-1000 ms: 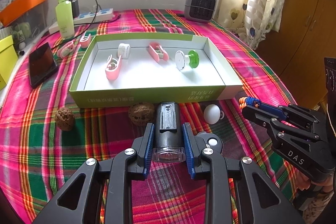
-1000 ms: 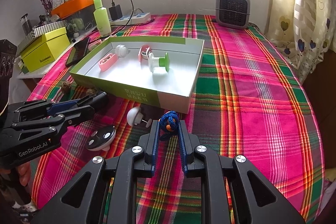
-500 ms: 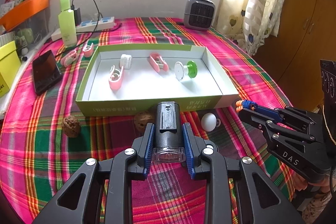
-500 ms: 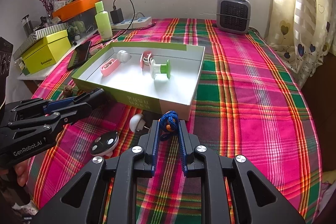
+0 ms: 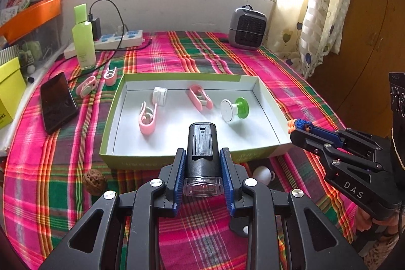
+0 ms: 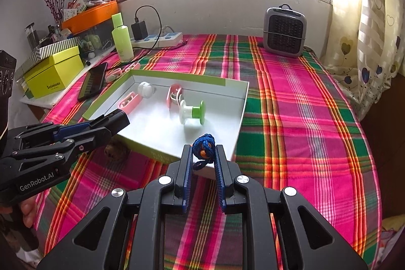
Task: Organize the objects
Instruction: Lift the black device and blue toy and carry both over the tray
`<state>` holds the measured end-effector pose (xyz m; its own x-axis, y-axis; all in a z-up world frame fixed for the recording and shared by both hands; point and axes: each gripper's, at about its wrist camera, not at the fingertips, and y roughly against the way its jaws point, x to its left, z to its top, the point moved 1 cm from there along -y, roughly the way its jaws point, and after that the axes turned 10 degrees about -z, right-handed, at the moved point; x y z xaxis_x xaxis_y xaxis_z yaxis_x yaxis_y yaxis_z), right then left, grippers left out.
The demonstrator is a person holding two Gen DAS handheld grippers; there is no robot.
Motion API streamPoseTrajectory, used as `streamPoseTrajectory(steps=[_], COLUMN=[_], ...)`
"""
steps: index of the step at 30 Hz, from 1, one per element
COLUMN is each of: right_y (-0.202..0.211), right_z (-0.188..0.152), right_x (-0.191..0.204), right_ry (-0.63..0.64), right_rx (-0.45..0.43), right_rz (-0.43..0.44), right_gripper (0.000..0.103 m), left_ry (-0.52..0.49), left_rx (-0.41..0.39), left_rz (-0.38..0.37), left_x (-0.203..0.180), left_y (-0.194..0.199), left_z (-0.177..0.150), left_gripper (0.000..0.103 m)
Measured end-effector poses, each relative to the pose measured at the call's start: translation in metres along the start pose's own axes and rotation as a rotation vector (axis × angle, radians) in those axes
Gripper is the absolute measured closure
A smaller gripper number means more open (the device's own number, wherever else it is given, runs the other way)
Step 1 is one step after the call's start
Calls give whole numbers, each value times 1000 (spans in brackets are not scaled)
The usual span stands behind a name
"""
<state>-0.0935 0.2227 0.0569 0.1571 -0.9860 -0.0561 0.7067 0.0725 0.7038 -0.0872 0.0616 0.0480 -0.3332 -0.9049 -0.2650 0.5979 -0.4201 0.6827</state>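
- Left wrist view: left hand-held gripper (image 5: pixel 202 176) clamped on black flashlight (image 5: pixel 202 156), long axis pointing forward at green box (image 5: pixel 263 90), just ahead and below. Right hand-held gripper (image 5: pixel 295 127) at right, by the box's near right corner.
- Right wrist view: right hand-held gripper (image 6: pixel 202 156) shut on blue cord knot (image 6: pixel 204 146), poised by the box's (image 6: pixel 240 115) near right corner; white interior ahead, to the left. Both about equally near.
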Motion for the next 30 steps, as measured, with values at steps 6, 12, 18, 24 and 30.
streamPoseTrajectory(steps=[6, 12, 18, 24, 30], right_y=[-12, -26, -46, -71, -91], right_z=[14, 28, 46, 55, 60], right_x=[0, 1, -2, -5, -8], right_ry=[9, 13, 16, 16, 7], right_rx=[3, 10, 26, 65, 96], right_rz=[-6, -7, -12, -16, -10], right_gripper=[85, 85, 85, 85, 85], left_ry=[4, 8, 16, 18, 21], left_rx=[2, -2, -2, 8, 19], left_rz=[9, 15, 24, 38, 38], left_x=[8, 15, 23, 32, 35], left_y=[-10, -20, -33, -46, -58], left_z=[10, 21, 33, 41, 47], left_gripper=[78, 78, 78, 78, 78])
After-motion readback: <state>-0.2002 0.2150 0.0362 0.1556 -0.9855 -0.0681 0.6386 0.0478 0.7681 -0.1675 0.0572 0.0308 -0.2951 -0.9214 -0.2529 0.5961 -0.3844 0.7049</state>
